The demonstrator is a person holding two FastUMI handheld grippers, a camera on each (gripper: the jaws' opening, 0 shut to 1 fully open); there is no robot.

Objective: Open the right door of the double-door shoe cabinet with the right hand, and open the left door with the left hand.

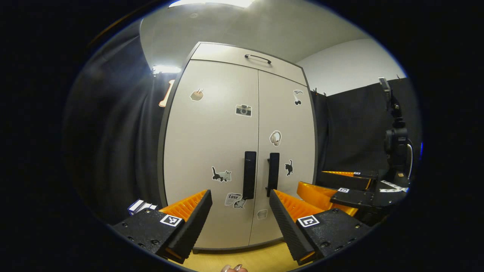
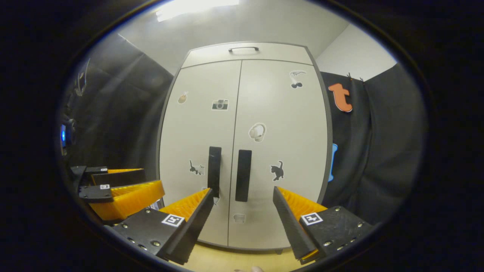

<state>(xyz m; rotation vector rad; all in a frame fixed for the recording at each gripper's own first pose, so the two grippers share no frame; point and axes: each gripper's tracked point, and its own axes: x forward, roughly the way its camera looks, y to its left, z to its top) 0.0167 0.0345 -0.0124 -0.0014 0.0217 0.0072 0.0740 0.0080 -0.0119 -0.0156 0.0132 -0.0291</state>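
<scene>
The shoe cabinet [image 1: 234,151] stands straight ahead on the wood floor [image 1: 242,258], both doors flush and closed. Neither door is started yet, by the look of it.

Left gripper [image 1: 240,211] — fingers spread wide, holding nothing. The left door's handle [image 1: 249,175], a black vertical bar just beside the centre seam, sits between the fingertips in the left gripper view but farther off; no contact. That line-up suits a straight reach onto the bar.

Right gripper [image 2: 242,209] — fingers likewise wide and empty. In the right gripper view the right door's handle [image 2: 243,175] lies between its fingertips, again apart from them. The two grippers are held side by side at about handle height, each facing its own door, probably so both pulls can follow without re-aiming.

Handles are close together at the seam — a gripper closing on one may crowd the other. The right door [image 2: 280,151] comes first per the task; the left door [image 1: 211,151] follows.
</scene>
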